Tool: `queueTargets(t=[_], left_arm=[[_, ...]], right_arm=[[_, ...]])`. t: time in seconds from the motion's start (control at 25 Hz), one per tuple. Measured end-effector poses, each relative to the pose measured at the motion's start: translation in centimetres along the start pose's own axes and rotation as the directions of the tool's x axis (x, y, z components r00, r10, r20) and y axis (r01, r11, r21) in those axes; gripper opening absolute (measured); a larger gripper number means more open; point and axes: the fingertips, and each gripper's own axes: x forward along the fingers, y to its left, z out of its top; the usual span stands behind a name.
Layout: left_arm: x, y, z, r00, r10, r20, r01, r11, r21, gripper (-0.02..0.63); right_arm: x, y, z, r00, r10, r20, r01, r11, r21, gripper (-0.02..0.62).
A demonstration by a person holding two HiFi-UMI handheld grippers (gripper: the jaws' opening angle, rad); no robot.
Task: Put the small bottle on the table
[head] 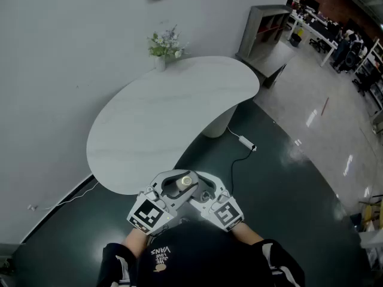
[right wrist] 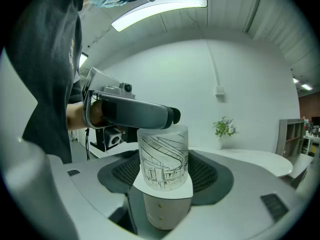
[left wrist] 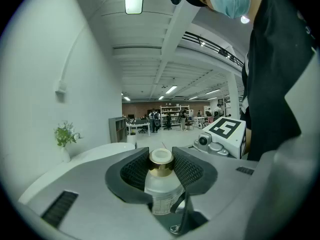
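The left tool (left wrist: 161, 160) is clamped on the small bottle (left wrist: 161, 191). Its dark ribbed pads (left wrist: 134, 170) press on either side of the gold collar just under the white cap. The bottle stands upright, and its clear body and label hang below that tool's jaws.

The right tool (right wrist: 165, 170) sits lower on the same bottle, just to the right of the left tool. Its jaws are spread wide, and the frosted body with its line drawing stands between them. One finger of the left tool crosses just above the top of that body.

In the head view the two tools meet nose to nose close in front of the person. The bottle's cap faces up between them, and the marker cube (head: 146, 214) of each tool lies nearest the body.

The bottle is held in the air over the dark floor (head: 281, 178), short of the near edge of the white curved worktop (head: 155, 118) ahead of the tools. At the worktop's far side, well beyond the tools, a small potted plant (head: 164, 45) stands against the wall (head: 60, 52). Ahead and to the right of the tools, a white cable with a plug block (head: 245, 142) lies on the floor by the worktop's foot.
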Motion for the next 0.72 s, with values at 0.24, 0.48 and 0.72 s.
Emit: queueTargets(t=[0.24,0.48,0.72], left_arm=[[1.6,1.6,-0.4,1.0,0.002,-0.018,-0.002,1.0,-0.004,0.16],[5.7,4.5,-0.3,0.999,0.029,-0.027,-0.029,1.0,-0.011,0.16],[11.6,7.7,0.9,0.998,0.061,-0.019,-0.061,0.998,-0.026,0.16]], right_arm=[[0.9,-1.9,-0.5,1.0,0.016,0.005,-0.016,1.0,0.0,0.265],[1.6,-6.9,-1.4,0.999,0.049,0.008,-0.048,0.998,-0.039,0.265],[1.3,-13.5,-1.3,0.997,0.076,0.001,-0.076,0.997,0.002,0.265]])
